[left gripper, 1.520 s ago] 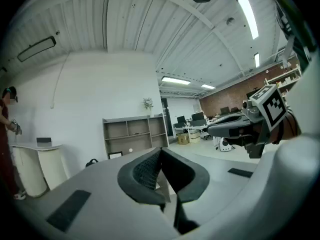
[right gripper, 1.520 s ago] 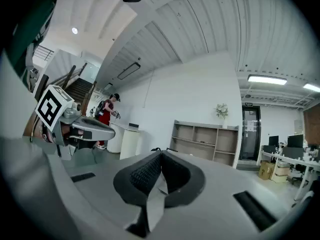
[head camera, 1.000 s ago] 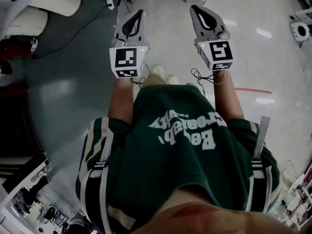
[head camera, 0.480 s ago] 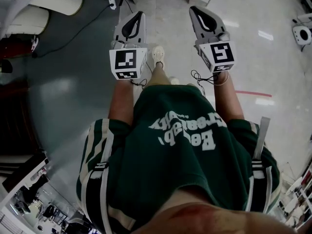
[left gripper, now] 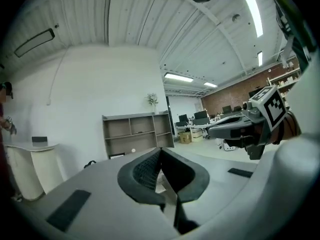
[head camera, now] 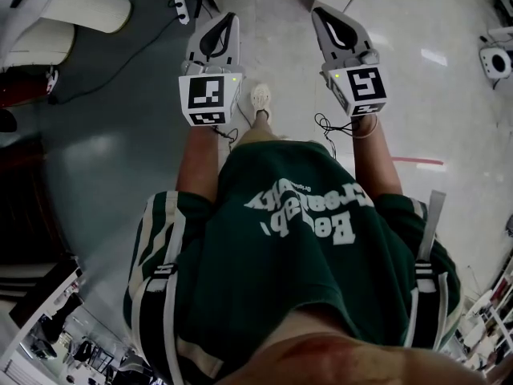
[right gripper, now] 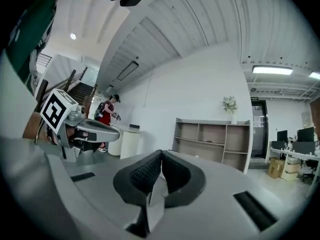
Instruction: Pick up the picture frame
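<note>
Held level over glossy pale floor [head camera: 449,95]: left gripper [head camera: 227,21] and right gripper [head camera: 321,13], grey moulded shells, ribbed black pads [left gripper: 146,170] pressed together, gripping nothing. Picture frame in no view.

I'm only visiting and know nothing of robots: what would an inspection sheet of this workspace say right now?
Surface: glossy grey floor.
Job's things: picture frame, nothing seen.
Clutter: cardboard box on the floor far off.
Grippers: left claw shut, empty; right claw shut, empty.
Cables: thin black cable looping at the right wrist.
Surroundings: open shelf unit with a plant on top, against a white wall.
</note>
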A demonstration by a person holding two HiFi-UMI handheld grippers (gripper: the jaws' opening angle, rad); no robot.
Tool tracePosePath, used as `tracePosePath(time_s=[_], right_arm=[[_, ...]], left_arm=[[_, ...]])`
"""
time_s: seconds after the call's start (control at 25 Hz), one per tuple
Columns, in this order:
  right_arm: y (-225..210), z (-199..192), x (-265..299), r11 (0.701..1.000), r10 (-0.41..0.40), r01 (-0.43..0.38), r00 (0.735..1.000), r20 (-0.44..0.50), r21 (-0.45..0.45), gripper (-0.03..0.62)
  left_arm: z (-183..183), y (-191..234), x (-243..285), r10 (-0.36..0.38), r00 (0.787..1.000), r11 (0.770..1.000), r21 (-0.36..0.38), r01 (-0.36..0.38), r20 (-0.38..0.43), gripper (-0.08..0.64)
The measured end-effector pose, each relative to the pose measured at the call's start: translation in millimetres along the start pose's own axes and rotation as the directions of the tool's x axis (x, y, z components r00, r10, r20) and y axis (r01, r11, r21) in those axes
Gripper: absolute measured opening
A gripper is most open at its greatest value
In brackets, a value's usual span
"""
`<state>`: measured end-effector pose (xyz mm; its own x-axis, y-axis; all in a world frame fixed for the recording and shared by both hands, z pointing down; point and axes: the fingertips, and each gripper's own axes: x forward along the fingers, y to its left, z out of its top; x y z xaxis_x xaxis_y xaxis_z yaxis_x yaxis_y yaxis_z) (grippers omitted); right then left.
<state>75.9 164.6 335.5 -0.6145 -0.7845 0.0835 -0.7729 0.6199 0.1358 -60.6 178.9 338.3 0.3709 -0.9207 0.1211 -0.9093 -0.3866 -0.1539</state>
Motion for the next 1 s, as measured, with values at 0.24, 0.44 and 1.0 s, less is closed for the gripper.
tracePosePath(time_s=[0.24, 0.44, 1.0], right_arm=[[-6.5, 8.1, 24.9, 1.000, -0.007, 0.007, 1.000, 0.005, -0.009, 0.034], [-10.1, 14.5, 53.4, 1.000, -0.025, 0.025, 1.000, 0.009, -0.010, 0.034], [-24.5, 21.6, 94.3, 0.998, -0.065, 0.065, 0.998, 0.023, 0.001, 0.034]], left_arm=[[7.3, 17.6, 22.6, -0.021, 1.000, 1.000, 0.010, 0.020, 0.015, 0.018], [9.8, 42.0, 40.9, -0.036, 0.999, 0.999, 0.013, 0.035, 0.026, 0.018], [14.3, 75.5, 77.5, -0.062, 0.997, 0.998, 0.032, 0.061, 0.043, 0.018]])
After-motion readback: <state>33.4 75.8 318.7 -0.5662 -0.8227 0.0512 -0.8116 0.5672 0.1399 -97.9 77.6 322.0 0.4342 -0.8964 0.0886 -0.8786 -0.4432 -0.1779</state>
